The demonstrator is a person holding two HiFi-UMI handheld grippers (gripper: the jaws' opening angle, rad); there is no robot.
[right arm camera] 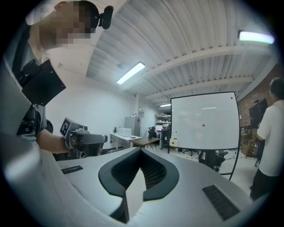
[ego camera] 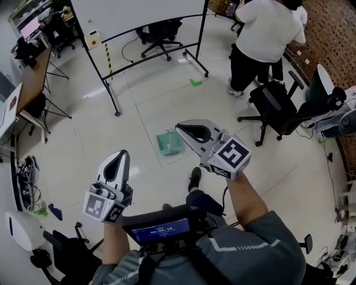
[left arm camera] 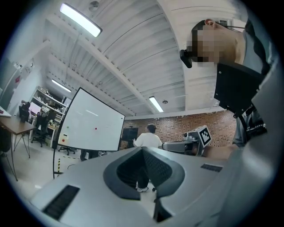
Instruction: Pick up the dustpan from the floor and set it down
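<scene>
A green dustpan [ego camera: 168,142] lies on the pale tiled floor ahead of me, a step beyond my shoe [ego camera: 194,178]. Both grippers are held up in the air, well above it and touching nothing. My left gripper [ego camera: 123,152] is at the lower left, its jaws together and empty [left arm camera: 143,149]. My right gripper [ego camera: 179,128] is higher and further forward, its tip just right of the dustpan in the head view; its jaws also meet with nothing between them [right arm camera: 141,150]. Neither gripper view shows the dustpan.
A whiteboard on a wheeled stand [ego camera: 139,16] spans the back. A person in a white shirt [ego camera: 261,39] stands at the back right beside a black office chair [ego camera: 275,108]. Desks and cables [ego camera: 33,78] line the left. A green tape mark [ego camera: 194,83] is on the floor.
</scene>
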